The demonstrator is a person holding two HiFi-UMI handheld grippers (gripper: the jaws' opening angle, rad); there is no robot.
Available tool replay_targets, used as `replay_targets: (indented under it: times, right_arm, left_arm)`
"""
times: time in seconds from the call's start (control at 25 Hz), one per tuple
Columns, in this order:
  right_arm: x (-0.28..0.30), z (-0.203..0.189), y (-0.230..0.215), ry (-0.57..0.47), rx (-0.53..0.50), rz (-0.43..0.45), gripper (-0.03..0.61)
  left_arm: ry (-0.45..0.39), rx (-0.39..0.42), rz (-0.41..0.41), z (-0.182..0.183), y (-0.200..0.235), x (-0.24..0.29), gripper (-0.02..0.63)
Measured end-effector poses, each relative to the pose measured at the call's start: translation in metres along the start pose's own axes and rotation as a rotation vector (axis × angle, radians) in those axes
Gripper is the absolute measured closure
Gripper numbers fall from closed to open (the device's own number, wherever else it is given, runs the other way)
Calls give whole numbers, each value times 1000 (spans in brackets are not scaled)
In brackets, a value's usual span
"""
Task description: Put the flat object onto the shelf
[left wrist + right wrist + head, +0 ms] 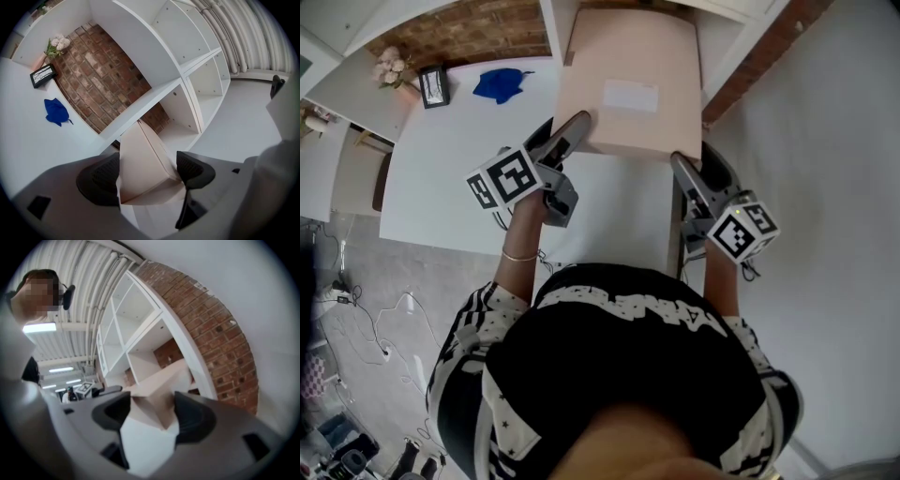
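Note:
The flat object is a pale pink box (628, 84) with a white label, held level above the white table (459, 159) with its far end at the white shelf unit (154, 91). My left gripper (572, 133) is shut on the box's near left corner; in the left gripper view the box (145, 164) fills the gap between both dark pads (101, 180). My right gripper (686, 171) is shut on the near right corner, and the box's corner (159, 397) sits wedged between its pads. The shelf's open compartments (140, 333) lie straight ahead.
A blue cloth (502, 84), a small black picture frame (433, 86) and a bunch of pale flowers (391, 66) lie on the table to the left. A brick wall (98, 75) stands behind the shelf. A white wall (825, 141) runs along the right.

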State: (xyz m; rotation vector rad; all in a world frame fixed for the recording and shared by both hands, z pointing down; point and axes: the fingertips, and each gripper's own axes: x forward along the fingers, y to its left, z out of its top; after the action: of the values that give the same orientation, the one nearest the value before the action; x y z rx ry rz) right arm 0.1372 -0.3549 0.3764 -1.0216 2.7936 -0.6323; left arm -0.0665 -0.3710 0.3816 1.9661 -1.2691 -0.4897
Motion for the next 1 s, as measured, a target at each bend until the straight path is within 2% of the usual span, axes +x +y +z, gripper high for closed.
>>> replay_targets:
  times: [0.6, 0.68, 0.88, 1.0]
  right_arm:
    - [8, 9, -10, -28, 5, -5, 265]
    - [9, 10, -10, -31, 3, -9, 265]
    - [16, 15, -13, -42, 4, -19, 270]
    - [19, 17, -16, -52, 13, -23, 270]
  left_arm:
    - [-26, 2, -17, 5, -3, 3, 222]
    - [-25, 24, -13, 5, -4, 2, 222]
    - [-15, 139, -2, 9, -7, -4, 222]
    - [-18, 155, -22, 10, -12, -5, 222]
